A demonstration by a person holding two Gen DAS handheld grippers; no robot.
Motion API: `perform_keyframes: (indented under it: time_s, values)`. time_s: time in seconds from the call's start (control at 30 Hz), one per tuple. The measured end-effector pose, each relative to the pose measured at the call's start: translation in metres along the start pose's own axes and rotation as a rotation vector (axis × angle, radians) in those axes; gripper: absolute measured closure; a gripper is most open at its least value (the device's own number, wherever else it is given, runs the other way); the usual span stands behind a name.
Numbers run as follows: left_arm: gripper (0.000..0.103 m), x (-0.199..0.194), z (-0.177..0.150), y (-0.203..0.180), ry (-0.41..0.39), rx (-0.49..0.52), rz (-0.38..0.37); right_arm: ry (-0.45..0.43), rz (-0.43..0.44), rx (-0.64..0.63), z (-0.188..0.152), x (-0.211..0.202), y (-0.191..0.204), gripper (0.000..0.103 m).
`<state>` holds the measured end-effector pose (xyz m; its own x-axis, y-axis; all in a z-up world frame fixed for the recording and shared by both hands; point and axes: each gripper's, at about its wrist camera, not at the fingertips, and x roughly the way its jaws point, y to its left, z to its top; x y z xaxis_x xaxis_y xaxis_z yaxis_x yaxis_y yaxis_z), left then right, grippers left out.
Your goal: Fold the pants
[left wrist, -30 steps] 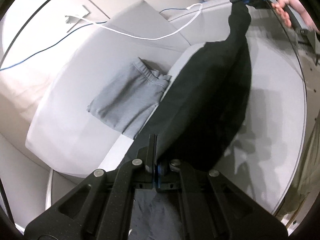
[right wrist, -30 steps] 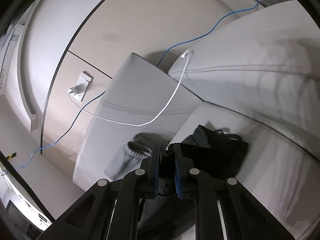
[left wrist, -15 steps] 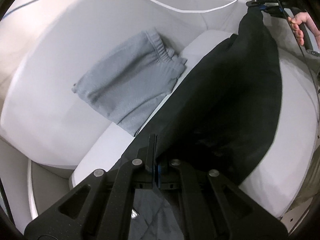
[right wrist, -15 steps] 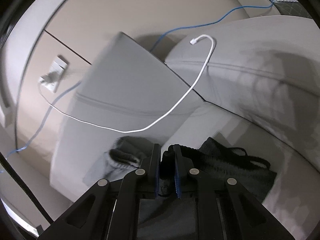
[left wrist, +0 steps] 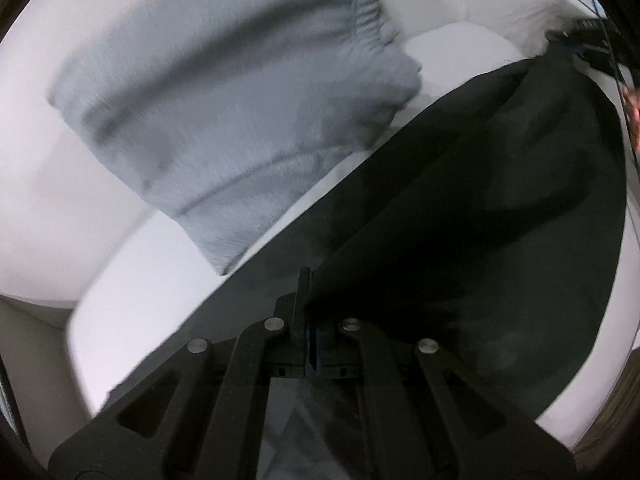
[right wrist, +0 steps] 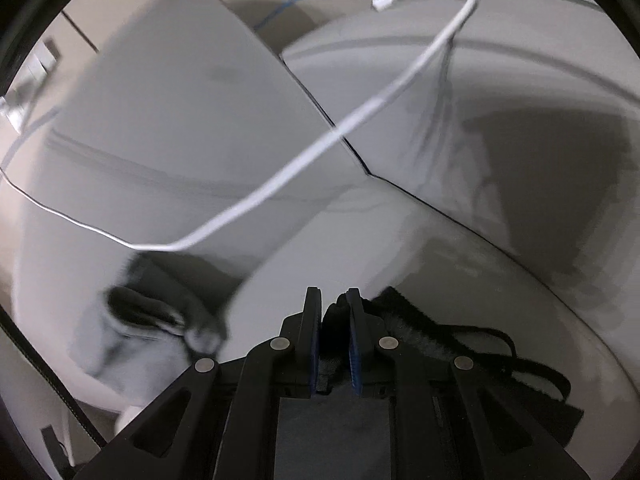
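- The black, soft-fabric pants (left wrist: pixel 480 184) are stretched between the two grippers over the pale grey sofa seat cushion (left wrist: pixel 132 292), with only part of the cloth touching it; no crease is set yet, so the fold looks to be at an early stage.
- The left gripper (left wrist: pixel 307 280) is pinched fully closed on one edge of the pants.
- The right gripper (right wrist: pixel 335 308) stands narrow, its blue pads clamping a bunched black waistband end.
- A folded light-grey sweat garment (left wrist: pixel 240 120) already lies at the cushion's far left edge, just beside the pants.
- A white charging cable (right wrist: pixel 320 140) drapes over the sofa backrest.
- Compared with a second ago, both grippers have dropped toward the seat, the grey garment looms much larger, and the pants hang lower.
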<state>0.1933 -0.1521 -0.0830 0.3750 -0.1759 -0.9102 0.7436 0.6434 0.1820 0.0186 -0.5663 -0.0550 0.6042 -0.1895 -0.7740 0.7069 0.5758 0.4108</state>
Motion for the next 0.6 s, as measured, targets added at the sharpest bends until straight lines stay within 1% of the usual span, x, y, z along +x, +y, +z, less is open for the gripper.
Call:
perform_keyframes:
  time_s: [0.1, 0.2, 0.23, 0.33, 0.4, 0.43, 0.47, 0.5, 0.53, 0.57, 0.6]
  values:
    - [0.103, 0.024, 0.0, 0.001, 0.044, -0.01, -0.022, 0.018, -0.025, -0.002, -0.005, 0.016, -0.011, 0.091]
    - [0.103, 0.039, -0.001, 0.001, 0.059, -0.013, -0.026, 0.022, -0.042, -0.027, -0.005, 0.025, -0.014, 0.09]
    - [0.103, 0.04, -0.001, 0.001, 0.056, -0.024, -0.031, 0.024, -0.045, -0.033, -0.005, 0.028, -0.015, 0.09]
    - [0.102, 0.039, -0.001, 0.011, 0.055, -0.096, -0.083, 0.031, -0.064, -0.044, -0.006, 0.031, -0.013, 0.088]
    - [0.101, 0.031, -0.002, 0.02, 0.031, -0.14, -0.123, 0.044, -0.063, -0.036, -0.005, 0.03, -0.016, 0.081]
    - [0.093, 0.024, -0.004, 0.026, 0.005, -0.168, -0.148, 0.053, -0.067, -0.036, -0.003, 0.028, -0.017, 0.078]
    - [0.085, 0.017, -0.006, 0.035, -0.018, -0.214, -0.162, 0.066, -0.079, -0.045, 0.0, 0.027, -0.015, 0.068]
    - [0.06, 0.011, -0.009, 0.044, -0.035, -0.261, -0.174, 0.073, -0.092, -0.064, 0.003, 0.024, -0.012, 0.05]
    - [0.039, 0.007, -0.012, 0.057, -0.038, -0.319, -0.182, 0.076, -0.094, -0.077, 0.004, 0.02, -0.01, 0.041]
    - [0.03, 0.005, -0.014, 0.065, -0.034, -0.361, -0.183, 0.077, -0.085, -0.103, 0.005, 0.013, -0.008, 0.033]
    - [0.026, 0.002, -0.016, 0.072, -0.033, -0.396, -0.193, 0.075, -0.08, -0.125, 0.005, 0.009, -0.005, 0.033]
